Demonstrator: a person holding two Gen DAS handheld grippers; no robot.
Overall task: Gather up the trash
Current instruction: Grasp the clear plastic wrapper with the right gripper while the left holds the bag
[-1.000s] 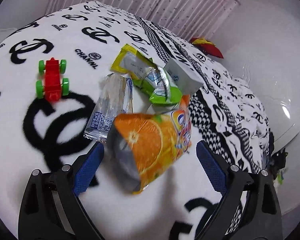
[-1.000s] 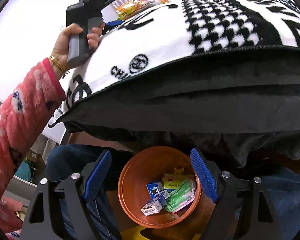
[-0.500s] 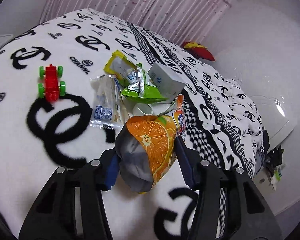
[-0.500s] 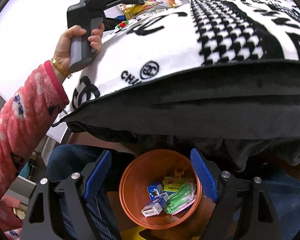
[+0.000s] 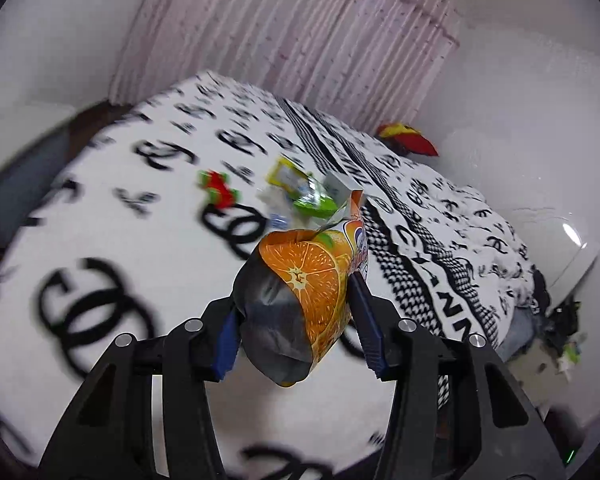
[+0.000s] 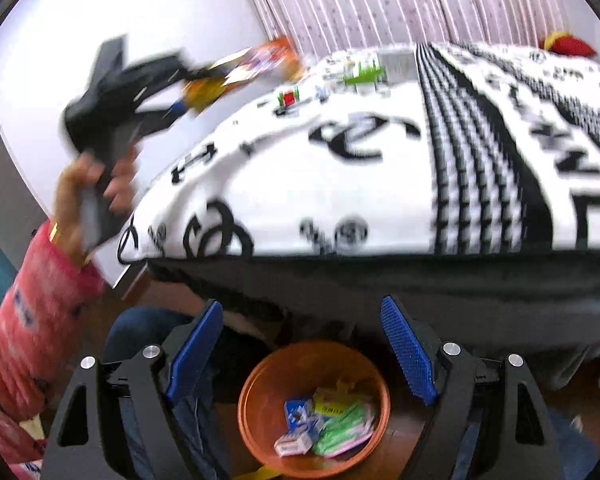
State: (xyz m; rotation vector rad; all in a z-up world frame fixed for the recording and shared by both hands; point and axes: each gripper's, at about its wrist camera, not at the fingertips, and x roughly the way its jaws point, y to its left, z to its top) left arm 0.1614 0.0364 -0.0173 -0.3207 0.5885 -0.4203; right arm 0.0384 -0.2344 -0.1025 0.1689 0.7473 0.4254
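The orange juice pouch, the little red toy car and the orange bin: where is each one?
orange juice pouch (image 5: 312, 280): left wrist view, on its printed orange slice.
red toy car (image 5: 219, 190): left wrist view, on its blurred red body.
orange bin (image 6: 260, 412): right wrist view, on its bare inner wall.

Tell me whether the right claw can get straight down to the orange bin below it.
Probably yes. The right claw is open and empty, and the orange bin sits on the floor right beneath it with nothing between them. The blanket edge hangs beyond the bin, not over its opening.
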